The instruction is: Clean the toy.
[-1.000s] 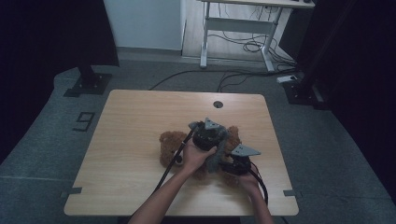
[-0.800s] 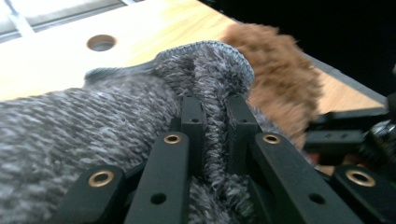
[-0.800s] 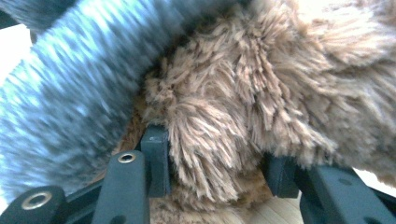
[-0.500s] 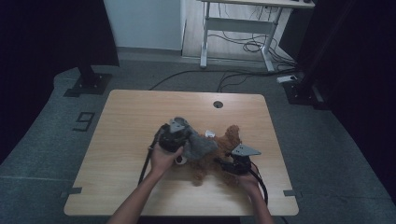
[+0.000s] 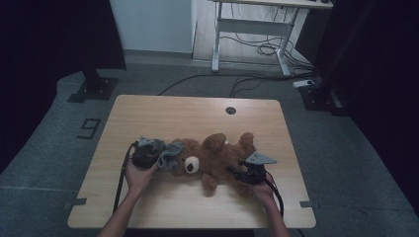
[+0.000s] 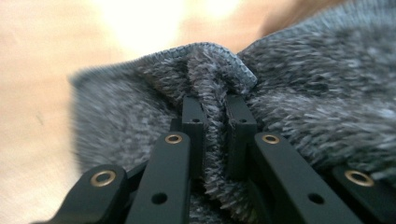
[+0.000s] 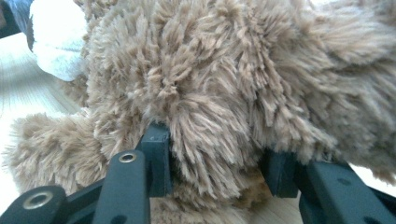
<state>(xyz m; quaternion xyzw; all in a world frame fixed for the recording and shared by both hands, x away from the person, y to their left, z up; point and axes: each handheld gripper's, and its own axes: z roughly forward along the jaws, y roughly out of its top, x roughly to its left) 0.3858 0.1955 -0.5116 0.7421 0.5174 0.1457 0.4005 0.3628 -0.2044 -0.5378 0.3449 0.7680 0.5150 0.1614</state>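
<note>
- Left gripper (image 5: 157,159) has swung left, dragging the grey cloth (image 6: 299,107) off the bear (image 5: 217,157) mid-table.
- Its jaws stay pinched on cloth; right gripper (image 7: 217,163) clamps the bear's body.
- Best keep pulling level, bear pinned.

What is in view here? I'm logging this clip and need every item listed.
Teddy bear: one, brown with a white muzzle, lying at the table's middle.
Knit cloth: one, grey, at the bear's head end.
Table: one, light wood with a dark hole near the far edge.
Desk frame: one, white, on the floor beyond, cables beneath it.
Stand bases: two, black, on the floor beside the table's far corners.
Floor mark: one, a dark 9, left of the table.
Left gripper: black, shut on the knit cloth.
Right gripper: black, shut on the teddy bear.
</note>
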